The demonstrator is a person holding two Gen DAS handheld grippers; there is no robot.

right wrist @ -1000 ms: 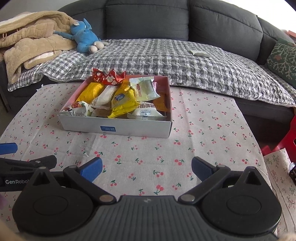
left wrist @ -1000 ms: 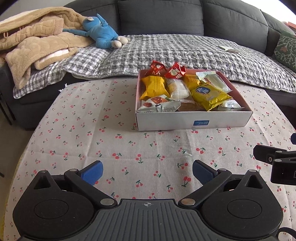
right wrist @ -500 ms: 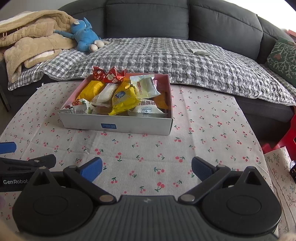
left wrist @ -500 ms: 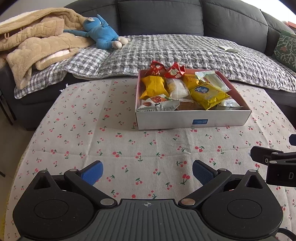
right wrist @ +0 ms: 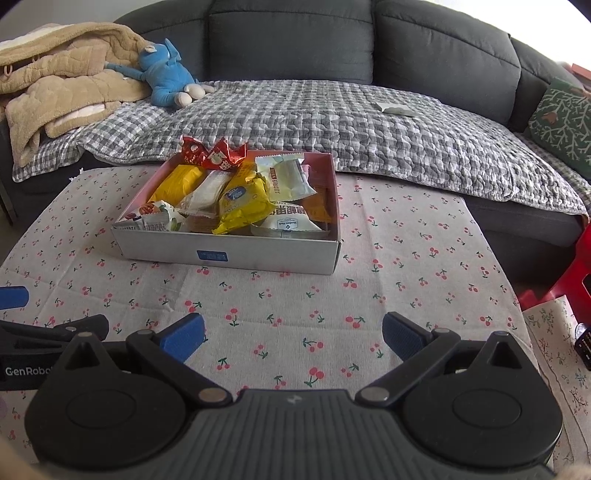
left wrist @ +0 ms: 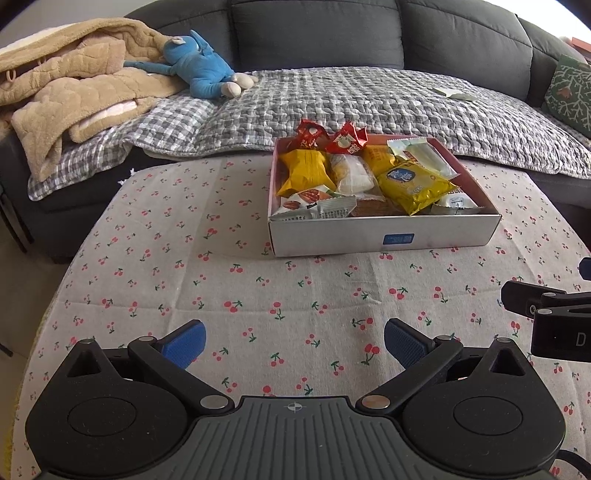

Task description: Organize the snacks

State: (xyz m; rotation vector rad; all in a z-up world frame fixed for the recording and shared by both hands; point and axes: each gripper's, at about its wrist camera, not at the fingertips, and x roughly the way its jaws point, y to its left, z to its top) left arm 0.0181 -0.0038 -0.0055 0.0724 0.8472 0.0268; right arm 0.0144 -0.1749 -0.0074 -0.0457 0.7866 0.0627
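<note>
The left gripper [left wrist: 293, 341] hung with its blue-padded fingers [left wrist: 183, 341] spread wide and nothing between them, low over the cherry-print tablecloth [left wrist: 221, 295], and the right gripper [right wrist: 293, 339] was just beside it, likewise spread and empty above the same cloth. Beyond both, well apart from the fingertips, the white snack box [left wrist: 384, 238] sat on the cloth, filled with packets: a yellow bag [left wrist: 413, 182] lying on top, another yellow packet [left wrist: 304, 171] at its left, and two red wrappers [left wrist: 330, 136] sticking up at the far wall. Behind the table stood a dark sofa [left wrist: 369, 33] under a grey checked blanket [left wrist: 369, 99], with a blue plush toy [left wrist: 201, 72] and a tan quilt [left wrist: 66, 92] at its left end.
</note>
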